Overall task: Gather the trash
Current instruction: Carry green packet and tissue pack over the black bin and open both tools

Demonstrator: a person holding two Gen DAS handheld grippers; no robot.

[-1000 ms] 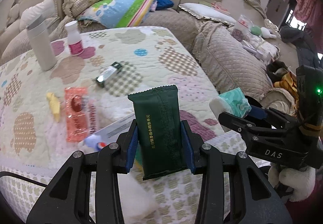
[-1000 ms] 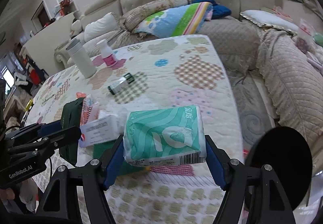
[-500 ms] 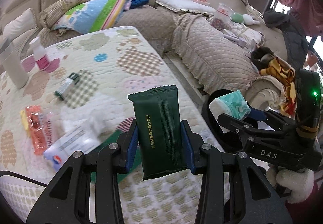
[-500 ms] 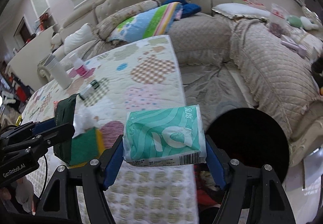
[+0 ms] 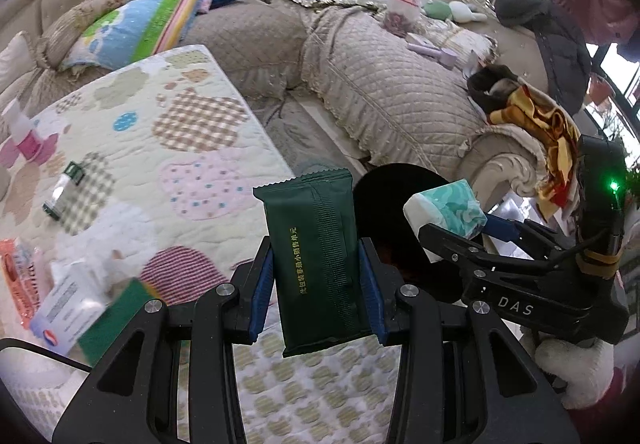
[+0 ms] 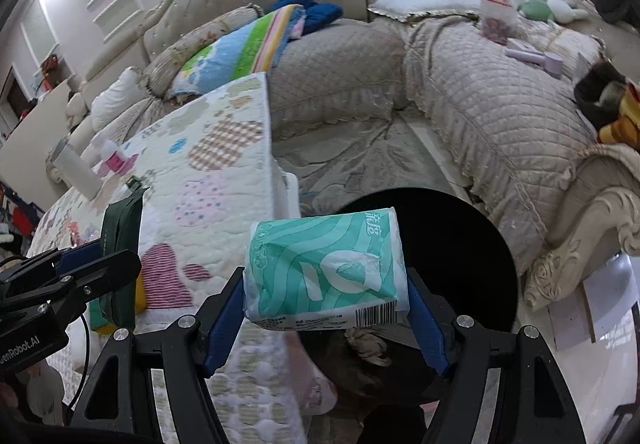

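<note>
Gripping dark green packet (image 5: 316, 260) in left tool (image 5: 316, 296) | right tool (image 6: 326, 308) clamps tissue pack (image 6: 326, 268) | black bin (image 6: 472, 244) beneath

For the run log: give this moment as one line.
left gripper: shut on dark green packet | right gripper: shut on teal tissue pack | black bin: beside table, below

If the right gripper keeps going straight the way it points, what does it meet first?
Probably the black bin: its open mouth lies right beyond the tissue pack in the right gripper. Depth is unclear.
</note>
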